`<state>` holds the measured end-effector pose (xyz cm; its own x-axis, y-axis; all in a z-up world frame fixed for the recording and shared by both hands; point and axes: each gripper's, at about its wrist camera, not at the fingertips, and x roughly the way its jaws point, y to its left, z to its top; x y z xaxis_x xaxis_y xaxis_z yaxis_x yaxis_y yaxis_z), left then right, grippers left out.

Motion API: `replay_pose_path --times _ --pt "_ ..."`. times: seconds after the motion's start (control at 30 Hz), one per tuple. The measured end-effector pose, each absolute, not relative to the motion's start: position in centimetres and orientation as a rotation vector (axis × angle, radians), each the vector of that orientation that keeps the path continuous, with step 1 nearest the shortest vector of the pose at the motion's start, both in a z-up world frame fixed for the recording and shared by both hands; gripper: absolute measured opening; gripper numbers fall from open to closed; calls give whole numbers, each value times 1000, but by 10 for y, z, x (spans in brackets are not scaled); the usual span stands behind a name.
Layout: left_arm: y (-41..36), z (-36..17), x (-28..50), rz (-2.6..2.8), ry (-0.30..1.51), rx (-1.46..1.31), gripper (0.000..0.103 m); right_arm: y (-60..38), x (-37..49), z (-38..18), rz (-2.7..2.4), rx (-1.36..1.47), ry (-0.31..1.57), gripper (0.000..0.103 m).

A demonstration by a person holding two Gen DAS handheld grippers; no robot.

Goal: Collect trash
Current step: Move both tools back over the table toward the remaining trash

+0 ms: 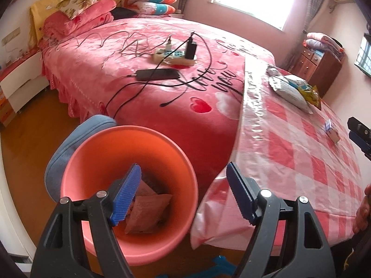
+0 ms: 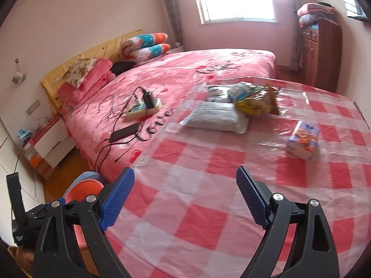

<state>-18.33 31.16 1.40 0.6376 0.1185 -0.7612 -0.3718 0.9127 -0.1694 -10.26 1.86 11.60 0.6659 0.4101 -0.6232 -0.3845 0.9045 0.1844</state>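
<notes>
A pink bin (image 1: 92, 153) stands on the floor at the table's corner, with flat paper packets (image 1: 148, 210) lying in its bottom. My left gripper (image 1: 183, 197) hangs open above it, nothing between its blue pads. On the red checked table (image 2: 208, 208) lie a white packet (image 2: 215, 115), a yellow snack bag (image 2: 257, 102), a blue-and-white wrapper (image 2: 231, 90) and a small printed box (image 2: 302, 140). My right gripper (image 2: 185, 199) is open and empty over the table's near part, well short of these. Its tip shows at the right edge in the left wrist view (image 1: 359, 132).
A bed with a pink blanket (image 1: 139, 81) runs beside the table, with a power strip (image 1: 174, 56), a phone (image 1: 157, 74) and cables on it. A blue cushion (image 1: 69, 148) leans behind the bin. A wooden cabinet (image 2: 320, 44) stands in the far corner.
</notes>
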Motion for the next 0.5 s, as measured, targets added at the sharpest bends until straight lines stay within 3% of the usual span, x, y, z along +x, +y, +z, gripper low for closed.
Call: replay_pose_path --times 0.5 --pt "262 26 -162 223 859 -242 77 -34 -92 113 343 64 663 88"
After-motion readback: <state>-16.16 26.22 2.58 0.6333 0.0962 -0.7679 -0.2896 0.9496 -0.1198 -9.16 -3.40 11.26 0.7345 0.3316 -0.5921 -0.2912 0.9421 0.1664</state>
